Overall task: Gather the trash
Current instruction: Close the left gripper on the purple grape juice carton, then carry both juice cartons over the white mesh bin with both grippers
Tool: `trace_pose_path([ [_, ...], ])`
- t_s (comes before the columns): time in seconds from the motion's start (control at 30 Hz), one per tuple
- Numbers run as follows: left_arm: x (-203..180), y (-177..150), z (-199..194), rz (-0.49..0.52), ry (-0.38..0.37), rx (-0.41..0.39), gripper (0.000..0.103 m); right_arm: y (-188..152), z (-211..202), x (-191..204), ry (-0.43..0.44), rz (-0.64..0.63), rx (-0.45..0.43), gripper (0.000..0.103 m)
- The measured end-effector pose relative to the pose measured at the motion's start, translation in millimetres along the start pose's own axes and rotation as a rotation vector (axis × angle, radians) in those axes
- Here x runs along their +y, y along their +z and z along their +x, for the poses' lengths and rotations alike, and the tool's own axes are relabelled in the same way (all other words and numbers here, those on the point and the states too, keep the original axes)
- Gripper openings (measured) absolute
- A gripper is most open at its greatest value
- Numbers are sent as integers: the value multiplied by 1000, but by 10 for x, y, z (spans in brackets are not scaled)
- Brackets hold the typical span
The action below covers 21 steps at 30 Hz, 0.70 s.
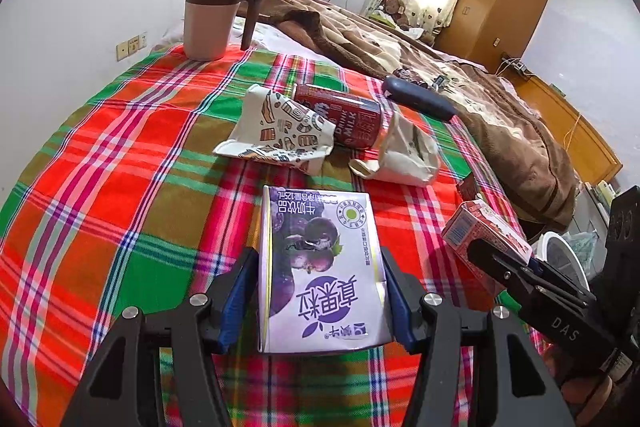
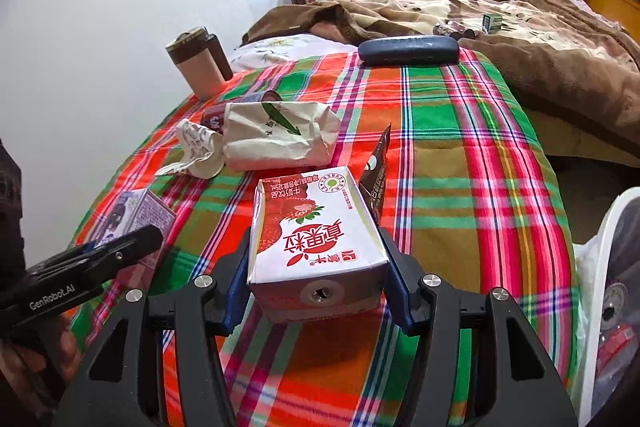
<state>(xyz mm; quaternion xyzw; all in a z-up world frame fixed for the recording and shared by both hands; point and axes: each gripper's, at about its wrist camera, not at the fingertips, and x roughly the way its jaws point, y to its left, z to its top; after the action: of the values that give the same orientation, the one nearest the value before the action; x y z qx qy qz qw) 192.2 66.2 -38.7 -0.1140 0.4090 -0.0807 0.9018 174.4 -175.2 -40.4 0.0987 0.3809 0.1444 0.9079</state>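
My left gripper [image 1: 318, 259] is shut on a purple milk carton [image 1: 320, 227], its blue pads pressing both sides, just above the plaid cloth [image 1: 120, 167]. My right gripper [image 2: 314, 247] is shut on a red strawberry milk carton [image 2: 316, 219], whose foil straw hole faces the camera. Each view shows the other gripper at its edge, the right one [image 1: 496, 259] with the red carton [image 1: 480, 231] and the left one [image 2: 120, 247] with the purple carton [image 2: 136, 215]. A crumpled printed wrapper [image 1: 276, 131], a red drink can [image 1: 344, 119] and a paper bag [image 1: 404, 155] lie further back on the cloth.
A lidded mug [image 1: 212, 19] stands at the far left corner. A dark glasses case [image 1: 416, 99] lies at the cloth's far edge beside a brown blanket [image 1: 500, 115]. A dark sachet [image 2: 376, 171] pokes up behind the red carton. A white lined bin [image 2: 600, 267] stands off the right edge.
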Motion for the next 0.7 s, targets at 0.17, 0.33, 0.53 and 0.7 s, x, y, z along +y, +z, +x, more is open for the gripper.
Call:
trace_pose_path([
  [0.17, -31, -58, -69, 2, 1, -4, 59, -51, -77, 5, 55, -11, 5, 58],
  [0.33, -27, -93, -81, -5, -3, -1, 59, -106, -85, 17, 115, -15, 36, 58],
  [0.53, -39, -121, -92, -7, -4, 4, 59, -147, -35, -19, 155, 4, 77, 60],
  [0.7, -38, -138, -100, -7, -6, 6, 59, -210, -75, 0, 114, -33, 97, 60],
])
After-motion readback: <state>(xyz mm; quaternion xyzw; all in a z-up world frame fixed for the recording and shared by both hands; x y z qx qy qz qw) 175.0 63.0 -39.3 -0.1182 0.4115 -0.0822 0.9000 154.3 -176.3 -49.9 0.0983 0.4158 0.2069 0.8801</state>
